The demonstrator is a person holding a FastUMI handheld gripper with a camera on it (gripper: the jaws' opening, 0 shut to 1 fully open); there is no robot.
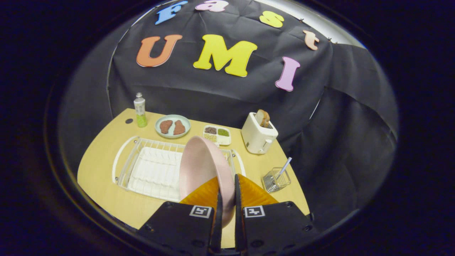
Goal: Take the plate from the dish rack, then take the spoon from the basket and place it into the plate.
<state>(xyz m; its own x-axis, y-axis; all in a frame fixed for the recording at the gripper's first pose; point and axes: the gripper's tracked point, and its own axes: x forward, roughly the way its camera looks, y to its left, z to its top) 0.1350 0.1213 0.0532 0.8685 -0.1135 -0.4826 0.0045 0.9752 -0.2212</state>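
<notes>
Plate (202,167) is standing on edge above the dish rack (149,170), with the toaster (258,134) and spoon basket (276,179) sitting beyond. Claw (227,193) is clenching narrowly, grasping the plate's rim.

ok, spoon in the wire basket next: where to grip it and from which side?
Likely the upper handle of the slim light-handled spoon, coming from above. It stands tilted in the small wire basket, bowl end down inside, so only the handle sticks out free. The gripper is shut on the round pink plate, so set that down first.
</notes>
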